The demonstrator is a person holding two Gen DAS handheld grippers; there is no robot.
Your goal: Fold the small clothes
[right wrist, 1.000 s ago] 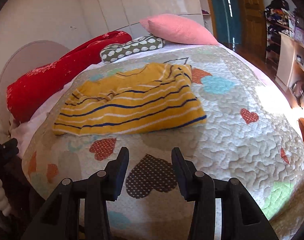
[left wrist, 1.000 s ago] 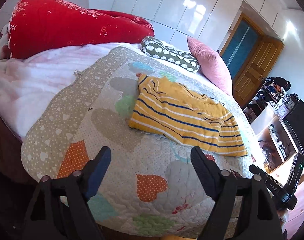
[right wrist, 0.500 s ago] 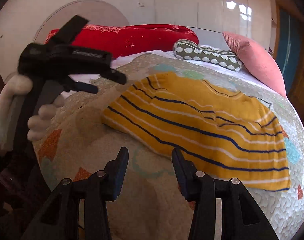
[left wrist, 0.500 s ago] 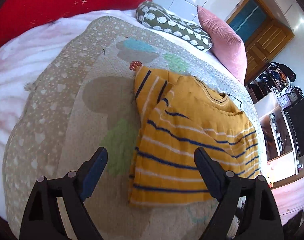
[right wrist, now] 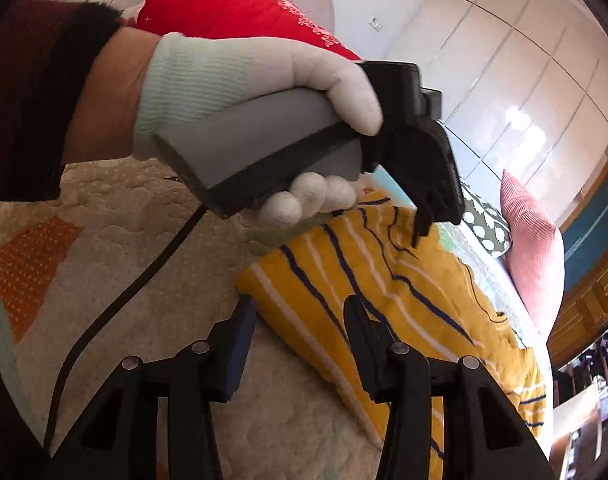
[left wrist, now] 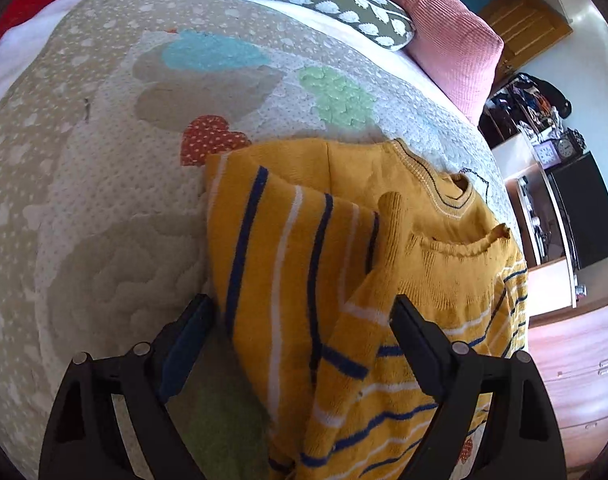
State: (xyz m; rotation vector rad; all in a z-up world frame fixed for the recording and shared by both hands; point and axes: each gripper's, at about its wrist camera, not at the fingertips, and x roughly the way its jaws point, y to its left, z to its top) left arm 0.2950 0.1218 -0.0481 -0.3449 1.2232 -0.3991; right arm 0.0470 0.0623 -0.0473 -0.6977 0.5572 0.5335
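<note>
Both claws have closed in on the sweater since the earlier frames, from back at the bed's edge to right over the cloth; the left claw (left wrist: 299, 316) stands wide, empty, its jaws straddling a striped sleeve folded across the body, nothing pinched; the right claw (right wrist: 299, 326) is set narrower, also empty, its jaws either side of the sweater's near corner, the pads not pressing cloth. A white-gloved hand (right wrist: 259, 92) carries the left claw's grey handle into the right view, a black cable trailing from it. Such placement, one claw by the sleeve and one at a lower corner, looks like a set-up to lift one side and fold it over.

The sweater (left wrist: 304, 248) lies on the bed's quilt (left wrist: 103, 184), mustard yellow with navy and white stripes, ribbed collar toward the pillows (left wrist: 456, 40); it is rumpled, one sleeve bunched up in a ridge near the neck, so it is not yet flat. A red blanket (right wrist: 231, 8) lies beyond.
</note>
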